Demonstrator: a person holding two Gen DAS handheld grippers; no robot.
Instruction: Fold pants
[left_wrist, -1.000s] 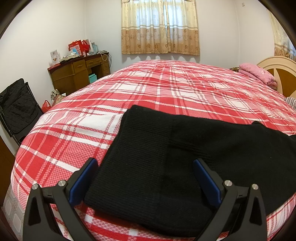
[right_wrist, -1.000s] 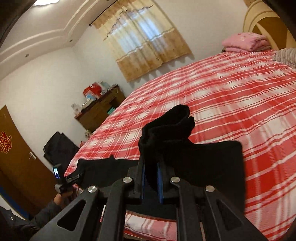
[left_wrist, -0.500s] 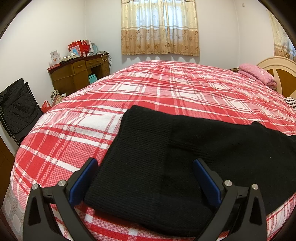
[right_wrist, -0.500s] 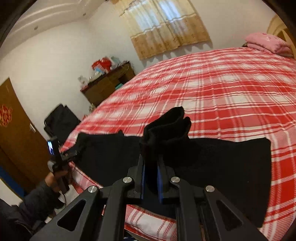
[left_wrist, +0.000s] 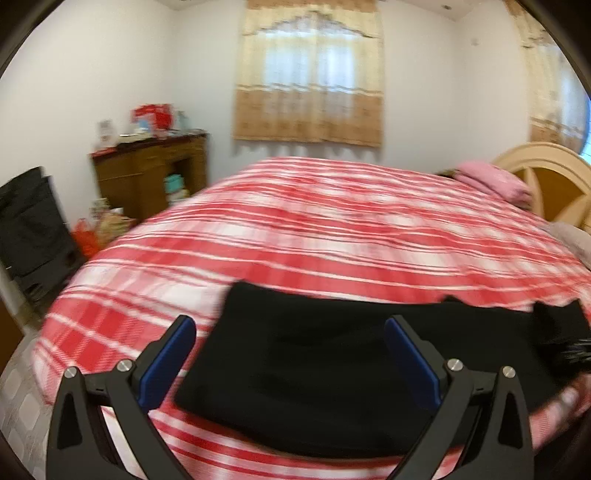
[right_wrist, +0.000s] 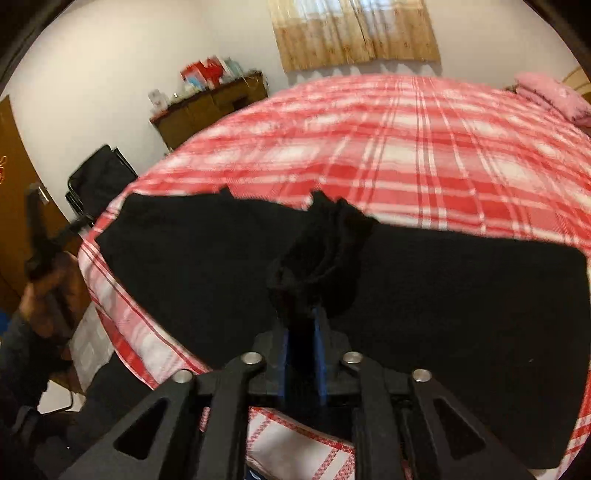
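Note:
Black pants (left_wrist: 314, 369) lie flat across the near edge of the red plaid bed (left_wrist: 332, 229). My left gripper (left_wrist: 288, 325) hovers open above their left end, with nothing between its blue pads (left_wrist: 166, 358). In the right wrist view the pants (right_wrist: 461, 295) stretch from left to right. My right gripper (right_wrist: 303, 321) is low over their middle with a bunched fold of the fabric (right_wrist: 325, 243) between its pads. Its jaws are opening, and the cloth still sits pinched between them. That raised bunch (left_wrist: 561, 325) shows blurred at the right edge of the left wrist view.
A wooden desk (left_wrist: 147, 173) with clutter stands at the left wall beside a black folding chair (left_wrist: 29, 225). Pink pillows (left_wrist: 491, 181) and a cream headboard (left_wrist: 546, 173) are at the far right. A person's hand (right_wrist: 48, 291) holds the left gripper by the bed's left corner.
My left gripper has lifted and drawn back from the pants, still open. My right gripper has swung down and leftwards over the pants, carrying the bunched fabric lower.

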